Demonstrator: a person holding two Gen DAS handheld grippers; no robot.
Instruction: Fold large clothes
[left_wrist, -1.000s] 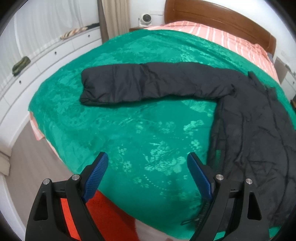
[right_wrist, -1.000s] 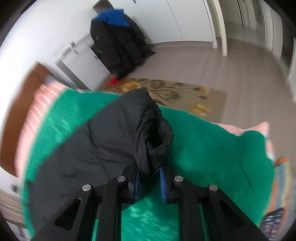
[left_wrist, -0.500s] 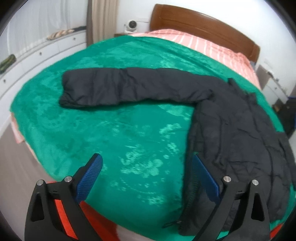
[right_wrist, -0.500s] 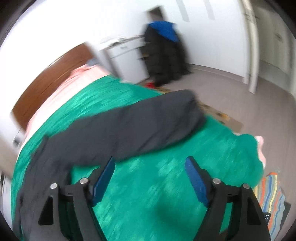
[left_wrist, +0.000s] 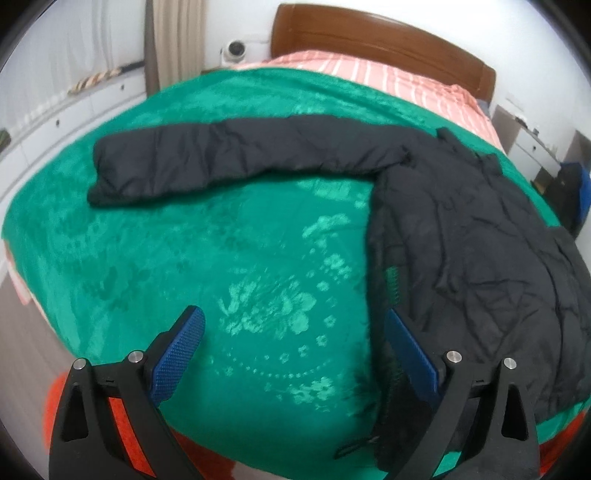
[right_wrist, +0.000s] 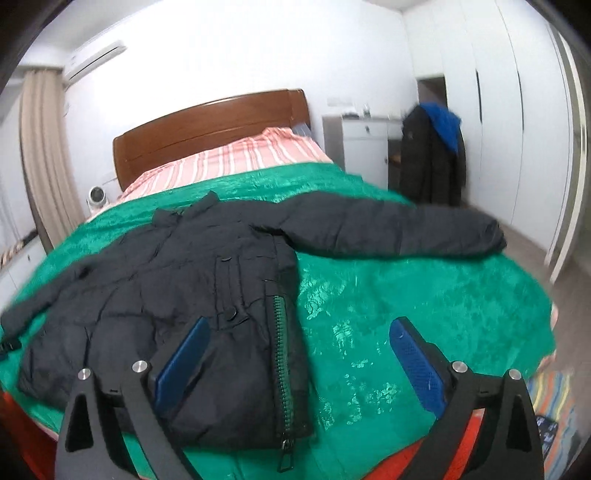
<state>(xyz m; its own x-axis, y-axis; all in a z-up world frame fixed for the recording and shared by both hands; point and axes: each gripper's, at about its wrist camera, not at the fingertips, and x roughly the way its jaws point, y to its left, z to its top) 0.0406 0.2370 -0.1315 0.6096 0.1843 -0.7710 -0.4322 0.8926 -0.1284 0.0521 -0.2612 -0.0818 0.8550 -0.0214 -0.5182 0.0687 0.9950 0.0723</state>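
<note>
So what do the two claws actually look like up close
Both look alike. The left claw and the right claw each have two black plastic arms with triangular cut-outs and round silver bolts. Each finger ends in a flat blue pad with a fine dotted texture. No cables, markings, hands or sleeves show.

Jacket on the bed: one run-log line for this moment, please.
jacket: flat on green blanket, sleeves spread | left gripper: open, empty | right gripper: just opened, empty
</note>
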